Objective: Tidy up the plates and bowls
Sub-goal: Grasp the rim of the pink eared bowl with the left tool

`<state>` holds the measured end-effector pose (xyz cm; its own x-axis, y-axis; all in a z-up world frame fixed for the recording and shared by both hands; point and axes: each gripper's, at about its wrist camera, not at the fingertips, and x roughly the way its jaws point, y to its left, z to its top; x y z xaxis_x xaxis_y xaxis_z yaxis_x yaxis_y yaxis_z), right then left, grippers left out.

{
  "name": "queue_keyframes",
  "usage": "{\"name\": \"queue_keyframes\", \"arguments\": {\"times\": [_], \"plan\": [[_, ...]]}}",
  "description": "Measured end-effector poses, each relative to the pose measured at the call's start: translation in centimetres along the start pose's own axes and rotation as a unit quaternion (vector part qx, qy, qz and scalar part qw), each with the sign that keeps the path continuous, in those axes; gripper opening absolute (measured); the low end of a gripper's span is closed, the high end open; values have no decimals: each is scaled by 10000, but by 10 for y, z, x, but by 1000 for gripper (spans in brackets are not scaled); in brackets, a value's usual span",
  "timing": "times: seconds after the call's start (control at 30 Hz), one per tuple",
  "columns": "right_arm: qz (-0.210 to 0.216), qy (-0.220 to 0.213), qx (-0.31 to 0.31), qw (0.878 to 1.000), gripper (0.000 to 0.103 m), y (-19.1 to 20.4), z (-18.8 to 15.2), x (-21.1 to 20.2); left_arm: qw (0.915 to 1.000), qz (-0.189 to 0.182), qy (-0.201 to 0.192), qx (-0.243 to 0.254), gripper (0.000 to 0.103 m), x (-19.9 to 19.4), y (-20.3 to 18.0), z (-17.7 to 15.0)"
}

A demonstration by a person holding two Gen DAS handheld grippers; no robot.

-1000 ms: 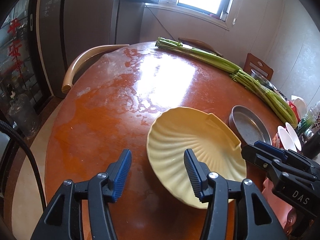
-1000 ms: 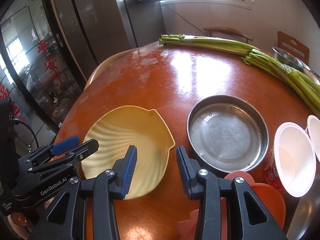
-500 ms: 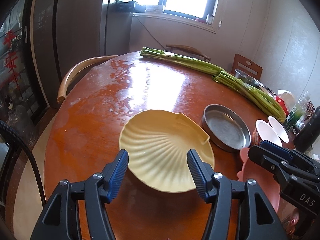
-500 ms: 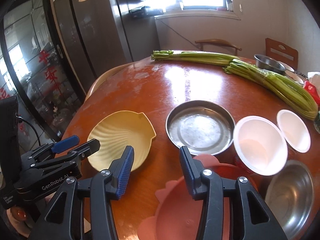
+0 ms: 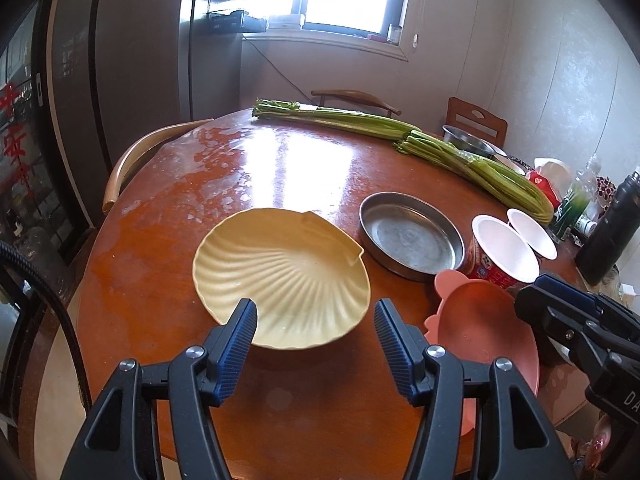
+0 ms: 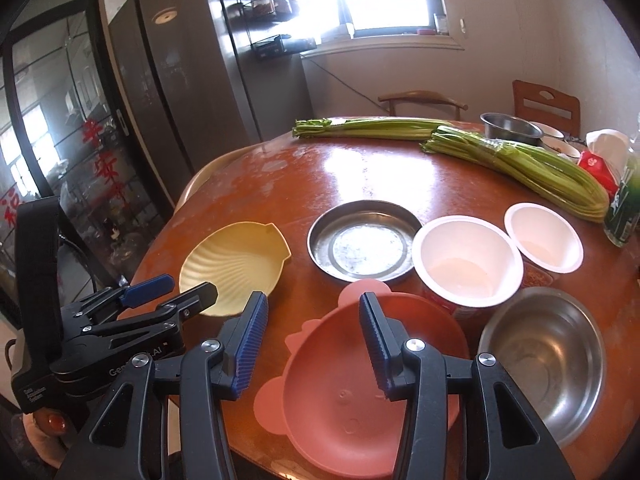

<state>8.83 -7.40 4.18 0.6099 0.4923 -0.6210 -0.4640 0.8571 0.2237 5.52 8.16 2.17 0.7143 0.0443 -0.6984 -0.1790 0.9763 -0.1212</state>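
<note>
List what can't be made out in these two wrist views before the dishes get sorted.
- Pink bowl, right wrist view: its near rim is covered by the right gripper.
- Pink bowl, left wrist view: its right side is behind the right gripper.
- Small metal bowl at the table's far side: its inside is too small to see.
- Yellow shell plate, right wrist view: the left gripper covers its near edge.
</note>
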Motion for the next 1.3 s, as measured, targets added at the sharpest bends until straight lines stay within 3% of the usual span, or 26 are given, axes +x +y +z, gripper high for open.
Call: {"name": "queue_keyframes", "arguments": {"times": [0.83, 1.3], "plan": [[-146, -72, 337, 9993, 50, -38, -48, -41, 9985, -272, 103, 473, 61, -4, -57, -22], [-221, 265, 455, 9984, 50, -50, -76, -32, 9961, -398, 379, 691, 61, 14, -79, -34]]}}
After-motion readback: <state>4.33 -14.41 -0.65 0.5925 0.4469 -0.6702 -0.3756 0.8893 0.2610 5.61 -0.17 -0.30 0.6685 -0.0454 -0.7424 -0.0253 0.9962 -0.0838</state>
